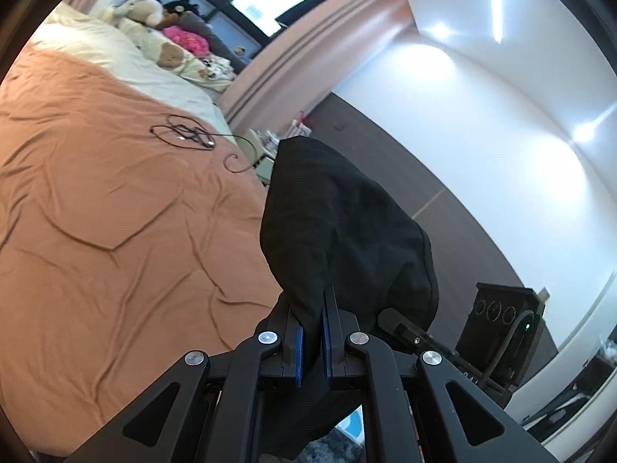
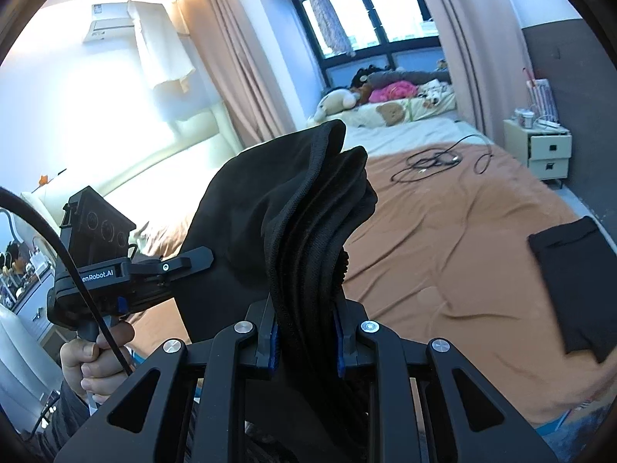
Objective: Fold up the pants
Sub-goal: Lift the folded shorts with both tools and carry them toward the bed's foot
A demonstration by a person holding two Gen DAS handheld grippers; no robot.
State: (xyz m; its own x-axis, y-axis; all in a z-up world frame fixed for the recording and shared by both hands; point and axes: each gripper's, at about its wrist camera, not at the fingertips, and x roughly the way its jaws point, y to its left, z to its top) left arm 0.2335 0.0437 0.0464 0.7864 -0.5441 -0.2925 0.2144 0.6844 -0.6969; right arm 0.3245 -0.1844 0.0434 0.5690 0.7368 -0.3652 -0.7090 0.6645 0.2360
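The black pants [image 1: 339, 231] hang in the air beside the bed, held by both grippers. My left gripper [image 1: 313, 332] is shut on a thin fold of the pants' fabric. My right gripper [image 2: 306, 332] is shut on the thick bunched waistband of the pants [image 2: 304, 223], whose ribbed elastic edge stands up between the fingers. In the right wrist view the left gripper [image 2: 181, 264] shows at the left, its fingers pinching the same cloth, with the person's hand on its handle. The lower part of the pants drops out of sight below both views.
The bed with an orange cover [image 1: 115, 231] lies ahead. A black cable [image 1: 189, 135] lies on it; it also shows in the right wrist view [image 2: 435, 162]. A folded black garment [image 2: 574, 285] sits at the bed's right edge. Stuffed toys [image 2: 370, 96] and a nightstand [image 2: 540, 146] stand beyond.
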